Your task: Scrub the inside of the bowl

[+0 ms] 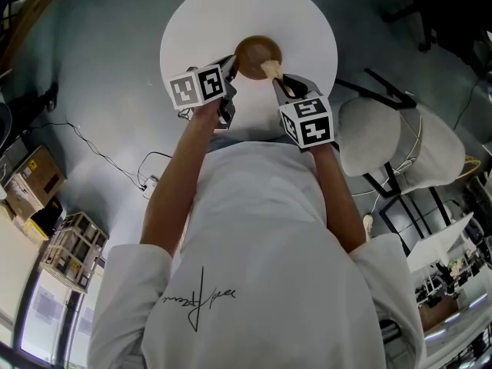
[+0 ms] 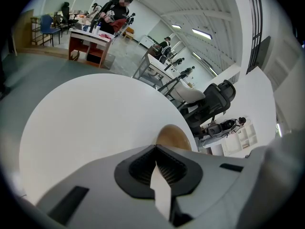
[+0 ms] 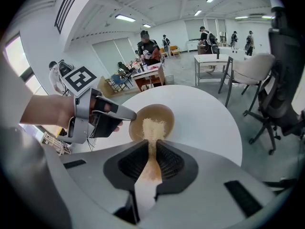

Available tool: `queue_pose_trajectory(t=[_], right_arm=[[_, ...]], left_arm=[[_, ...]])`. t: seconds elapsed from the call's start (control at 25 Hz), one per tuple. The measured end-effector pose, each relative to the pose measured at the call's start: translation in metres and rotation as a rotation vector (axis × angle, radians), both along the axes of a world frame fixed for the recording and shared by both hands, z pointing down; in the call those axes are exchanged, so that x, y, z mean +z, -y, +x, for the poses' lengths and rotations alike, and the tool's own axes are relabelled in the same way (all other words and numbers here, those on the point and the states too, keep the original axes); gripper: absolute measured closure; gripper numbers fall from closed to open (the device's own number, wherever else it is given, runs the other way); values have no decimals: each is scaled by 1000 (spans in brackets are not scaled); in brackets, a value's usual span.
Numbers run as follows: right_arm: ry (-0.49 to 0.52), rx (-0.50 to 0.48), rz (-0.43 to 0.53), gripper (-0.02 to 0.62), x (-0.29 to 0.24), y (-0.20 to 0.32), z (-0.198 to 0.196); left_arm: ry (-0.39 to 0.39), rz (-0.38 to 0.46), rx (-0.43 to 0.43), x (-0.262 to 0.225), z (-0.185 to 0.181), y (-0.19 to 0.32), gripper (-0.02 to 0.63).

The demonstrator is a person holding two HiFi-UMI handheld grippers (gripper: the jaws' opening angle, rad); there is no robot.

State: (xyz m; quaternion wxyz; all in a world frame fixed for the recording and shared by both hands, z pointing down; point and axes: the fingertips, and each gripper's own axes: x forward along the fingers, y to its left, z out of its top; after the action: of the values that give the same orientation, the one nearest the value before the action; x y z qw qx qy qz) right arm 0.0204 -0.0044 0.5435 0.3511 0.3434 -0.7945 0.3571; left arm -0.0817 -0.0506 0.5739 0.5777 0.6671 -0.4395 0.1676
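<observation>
A brown wooden bowl (image 1: 252,52) stands near the middle of the round white table (image 1: 192,21). My right gripper (image 1: 281,85) is shut on a tan scrubbing pad (image 1: 269,69). The pad's frayed end (image 3: 152,127) reaches down inside the bowl (image 3: 164,112) from my right gripper (image 3: 151,146). My left gripper (image 1: 228,83) is at the bowl's left side, its fingertips (image 3: 127,113) against the rim. In the left gripper view its jaws (image 2: 155,149) are shut with nothing between them, and the bowl (image 2: 174,138) shows just beyond.
Two pale padded chairs (image 1: 370,135) (image 1: 440,146) stand close to the table's right edge. Cables (image 1: 100,156) trail over the grey floor on the left, near cardboard boxes (image 1: 34,177). Desks and people are far across the room.
</observation>
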Motion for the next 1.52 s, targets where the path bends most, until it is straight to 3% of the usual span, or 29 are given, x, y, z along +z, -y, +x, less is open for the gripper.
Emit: queue_pose_trajectory(t=[1.52], right_arm=[[53, -58, -43, 540, 6, -13, -25]], left_arm=[[-23, -4, -29, 0, -5, -12, 595]])
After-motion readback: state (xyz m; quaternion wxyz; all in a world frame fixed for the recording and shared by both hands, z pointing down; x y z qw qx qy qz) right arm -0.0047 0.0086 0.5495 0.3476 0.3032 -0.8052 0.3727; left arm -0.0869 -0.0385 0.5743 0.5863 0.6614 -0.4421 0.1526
